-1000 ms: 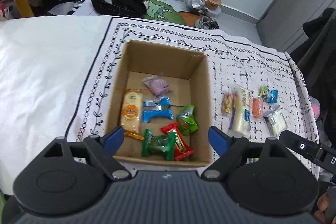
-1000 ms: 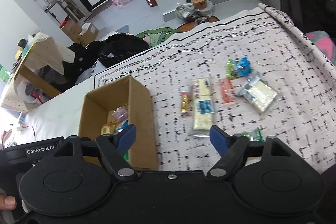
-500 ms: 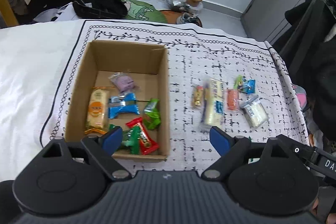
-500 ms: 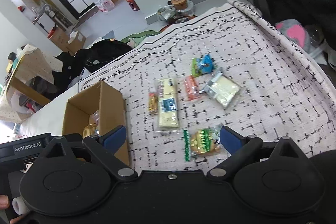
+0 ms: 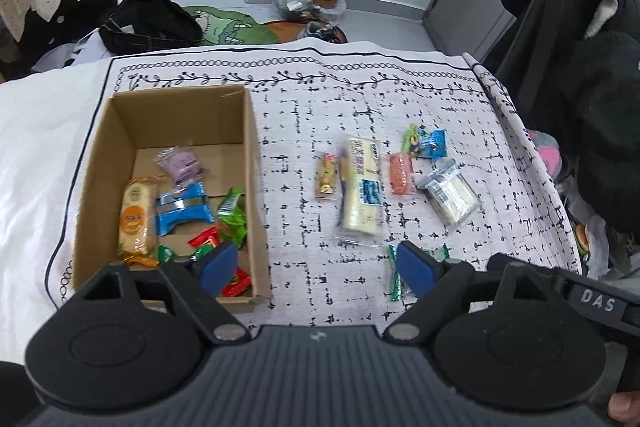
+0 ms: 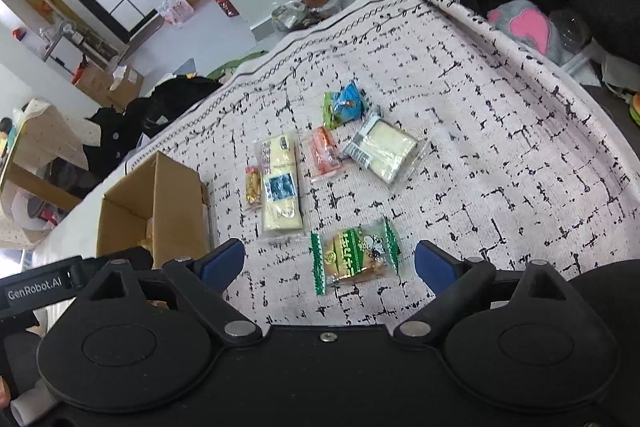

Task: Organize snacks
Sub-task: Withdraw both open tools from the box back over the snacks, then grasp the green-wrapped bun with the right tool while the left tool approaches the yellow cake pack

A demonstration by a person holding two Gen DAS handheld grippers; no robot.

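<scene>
A cardboard box [image 5: 252, 163] [image 6: 176, 203] on the patterned cloth holds several wrapped snacks. Loose on the cloth to its right lie a long pale bar [image 5: 362, 187] [image 6: 280, 187], a small gold candy [image 5: 326, 175], an orange packet [image 5: 401, 173] [image 6: 323, 155], a blue-green packet [image 5: 426, 143] [image 6: 344, 105] and a clear-wrapped white cake [image 5: 448, 193] [image 6: 384, 151]. A green-edged bun packet [image 6: 354, 253] [image 5: 394, 273] lies nearest. My right gripper [image 6: 330, 263] is open, hovering just above that packet. My left gripper [image 5: 316, 265] is open, empty, over the box's near right corner.
The cloth's right edge [image 5: 532, 155] drops off beside a dark chair and black clothing [image 5: 580, 87]. White bedding [image 5: 36, 131] lies left of the box. Bags, jars and a bottle stand on the floor beyond the far edge.
Both grippers have shifted right, so the box has slid left in both views. The green-edged bun packet has come into view between the right gripper's fingers.
</scene>
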